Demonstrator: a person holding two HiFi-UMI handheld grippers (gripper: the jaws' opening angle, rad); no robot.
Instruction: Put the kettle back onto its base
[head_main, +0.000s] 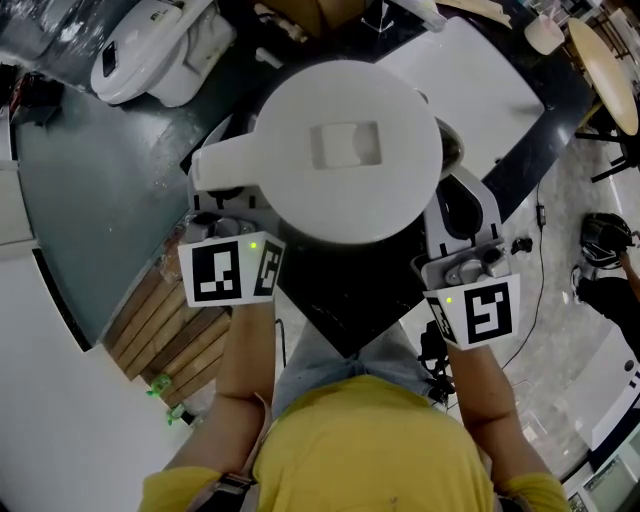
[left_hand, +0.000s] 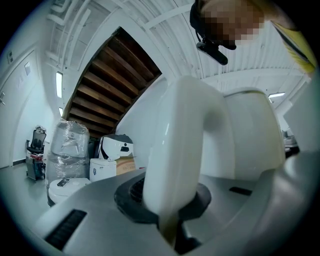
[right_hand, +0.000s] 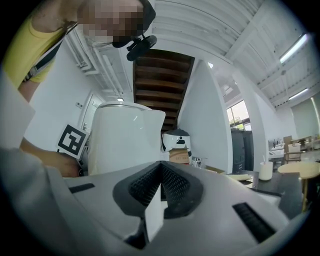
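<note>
1. Bench (head_main: 335, 305): its dark top lies below everything. The base does not show, and is probably hidden under the kettle.
2. Kettle (head_main: 345, 150): white, smooth, rounded, lid shut. It hangs in the air above the bench. The hard shell looks stiff but slippery, and it would be heavy if full, though its contents are unseen.
3. Handle (left_hand: 180, 150): this thick loop on the kettle's left is the sound place to hold it. Carried from there the body may swing, so keep it upright.
4. Left tongs (left_hand: 172, 202) pinch the handle low down.
5. Right tongs (right_hand: 160, 192) are pressed together and hold nothing of the kettle. They sit just beside its wall — whether they touch it I cannot tell.
</note>
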